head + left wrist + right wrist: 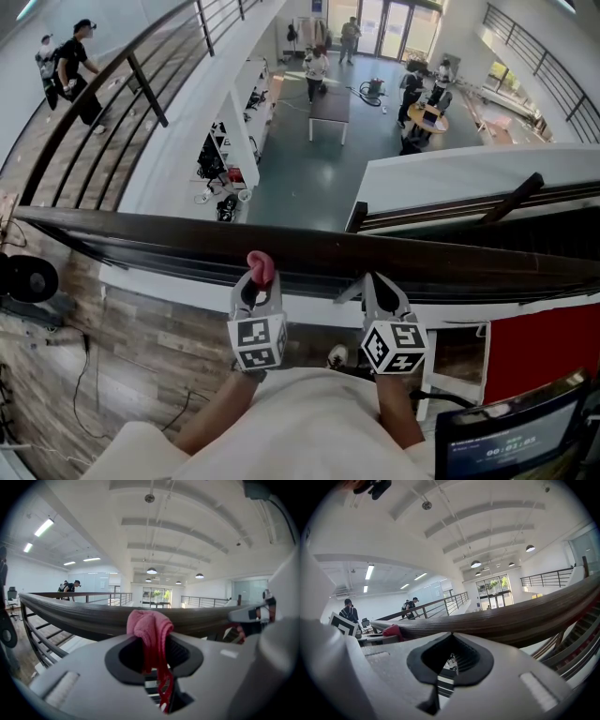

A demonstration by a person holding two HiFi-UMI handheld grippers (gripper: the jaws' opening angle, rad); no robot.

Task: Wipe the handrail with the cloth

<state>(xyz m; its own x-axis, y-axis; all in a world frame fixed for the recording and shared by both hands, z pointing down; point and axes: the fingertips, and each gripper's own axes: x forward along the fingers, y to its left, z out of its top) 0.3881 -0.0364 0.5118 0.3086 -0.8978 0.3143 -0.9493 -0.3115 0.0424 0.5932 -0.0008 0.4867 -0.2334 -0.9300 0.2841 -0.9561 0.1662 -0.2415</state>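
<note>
Nearest, the left hand-held gripper (258, 279) pinches the pink cloth (261, 266) right at the crosswise handrail (169, 246); the right hand-held gripper (379, 281) is closed and empty.

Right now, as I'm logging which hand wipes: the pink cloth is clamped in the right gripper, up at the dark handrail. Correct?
No. The pink cloth is clamped in the left gripper, not the right, up at the dark handrail; the left gripper view shows it between those jaws.
</note>
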